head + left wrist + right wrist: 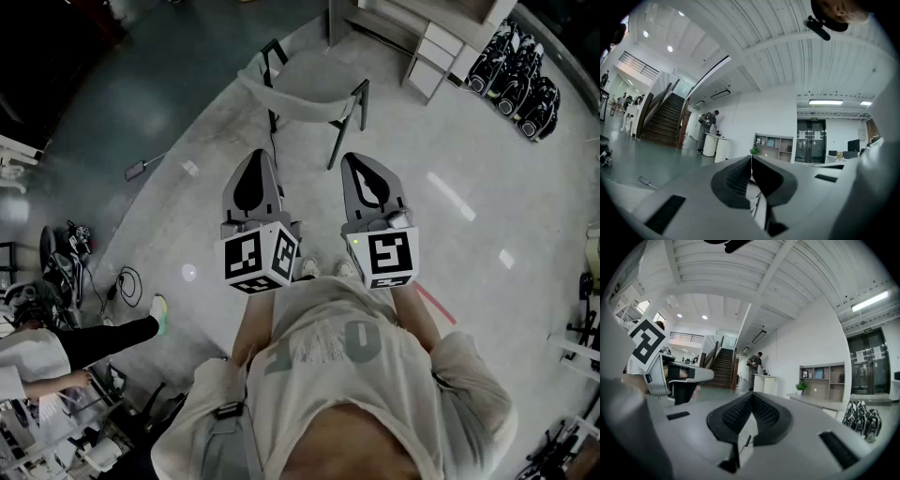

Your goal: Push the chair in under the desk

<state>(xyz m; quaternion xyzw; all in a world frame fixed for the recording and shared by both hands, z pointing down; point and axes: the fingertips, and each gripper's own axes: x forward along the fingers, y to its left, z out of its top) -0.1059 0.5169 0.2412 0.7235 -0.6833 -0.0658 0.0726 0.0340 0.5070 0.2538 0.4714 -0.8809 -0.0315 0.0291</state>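
Closest in, my left claw (260, 159) and right claw (362, 161) are both pressed together, ribbed black pads (738, 414) meeting on nothing. Ahead and apart from them, the chair (314, 80), a pale moulded seat on thin dark legs, stands on the speckled floor (450, 150) near its edge by the desk (375, 11).

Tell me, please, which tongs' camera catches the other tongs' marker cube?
The right tongs: their view shows the marker cube of the left tongs at its left edge, while the left gripper view shows no marker at all.
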